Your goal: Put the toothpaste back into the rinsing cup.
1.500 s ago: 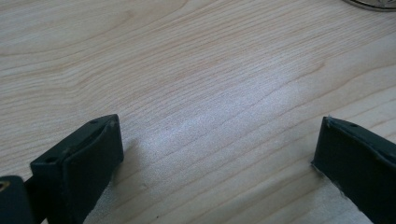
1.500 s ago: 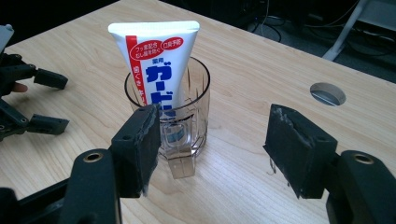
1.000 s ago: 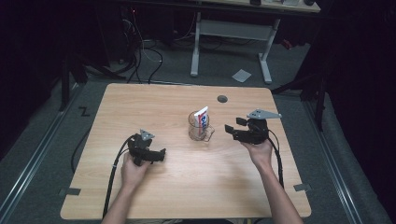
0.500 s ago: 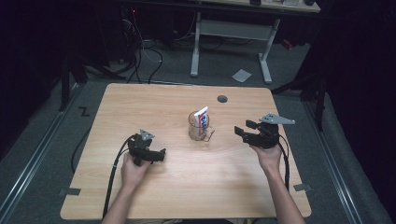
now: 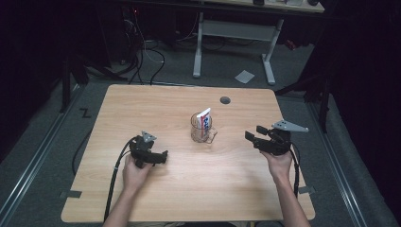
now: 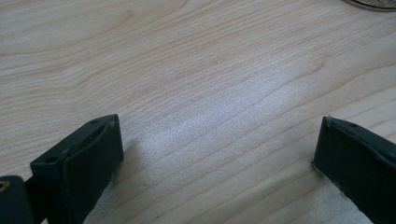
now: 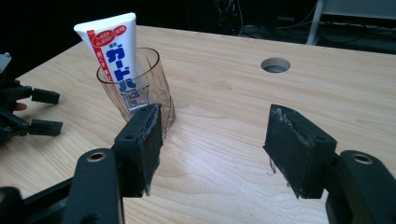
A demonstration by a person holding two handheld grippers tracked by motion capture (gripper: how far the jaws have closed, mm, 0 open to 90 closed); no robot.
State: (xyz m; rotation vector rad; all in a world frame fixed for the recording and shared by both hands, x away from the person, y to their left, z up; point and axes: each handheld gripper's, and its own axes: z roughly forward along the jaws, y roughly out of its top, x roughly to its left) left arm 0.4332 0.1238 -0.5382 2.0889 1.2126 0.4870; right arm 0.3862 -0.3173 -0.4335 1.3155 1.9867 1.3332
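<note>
A clear glass cup [image 5: 202, 128] stands upright near the middle of the wooden table [image 5: 142, 104]. A white toothpaste tube [image 5: 204, 119] with red and blue writing sits inside the cup and leans against its rim, with its flat end sticking up above the glass. In the right gripper view the cup [image 7: 137, 88] and the tube [image 7: 114, 51] are seen close up, and the cup looks like it has a cut pattern on its side, though the glass is hard to read. A little round hole [image 5: 225, 100] is in the table behind the cup. The right gripper [image 5: 253, 137] is held above the table to the right of the cup, apart from it, and points at it. Its jaws are open about halfway and hold nothing. The left gripper [image 5: 163, 157] is on the other side of the cup, low over the wood and nearer the person. Its jaws are wide apart in the left gripper view, with only bare wood between them. A grey table leg frame [image 5: 198, 47] stands on the floor behind the table.
</note>
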